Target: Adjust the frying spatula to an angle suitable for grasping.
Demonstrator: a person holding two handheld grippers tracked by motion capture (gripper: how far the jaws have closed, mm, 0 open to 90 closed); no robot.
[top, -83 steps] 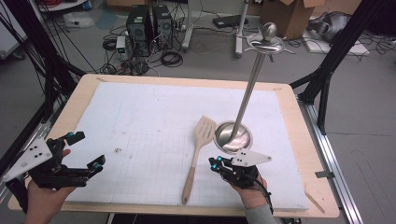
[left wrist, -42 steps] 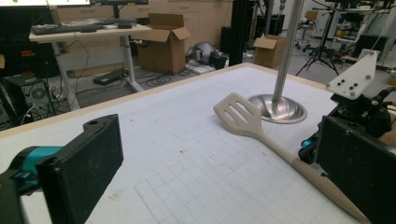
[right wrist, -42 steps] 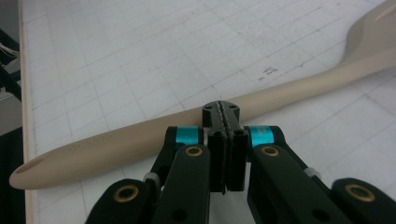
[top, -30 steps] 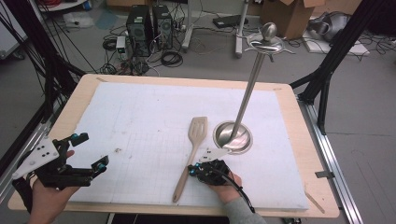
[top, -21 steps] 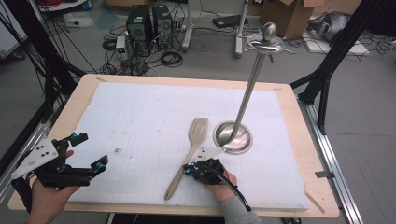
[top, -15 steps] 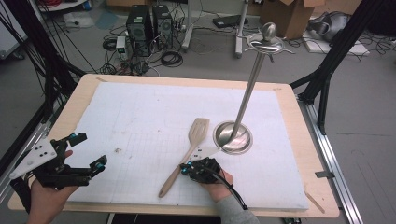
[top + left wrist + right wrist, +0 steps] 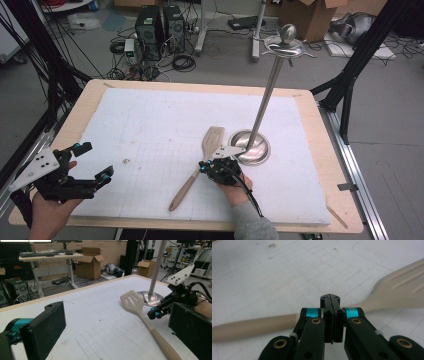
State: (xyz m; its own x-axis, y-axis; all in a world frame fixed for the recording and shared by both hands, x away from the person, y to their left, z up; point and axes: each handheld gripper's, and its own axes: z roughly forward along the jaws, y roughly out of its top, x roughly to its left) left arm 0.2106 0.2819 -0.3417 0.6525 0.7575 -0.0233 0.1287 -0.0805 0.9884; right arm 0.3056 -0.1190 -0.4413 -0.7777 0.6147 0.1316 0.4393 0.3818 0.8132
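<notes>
Right tool (image 7: 204, 167) fully closed, pads together, gripping nothing, tips against the beige slotted plastic spatula (image 7: 200, 162) lying flat on the counter (image 7: 150, 120), near centre. Left tool (image 7: 92, 162) open, empty, near-left.

Steel stand (image 7: 252, 145) on white mat (image 7: 150, 125)

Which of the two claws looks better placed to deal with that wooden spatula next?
The right claw. Its shut jaws sit right beside the spatula near its neck, close to the metal stand. The left claw, jaws open, sits well off near the table's left edge.
</notes>
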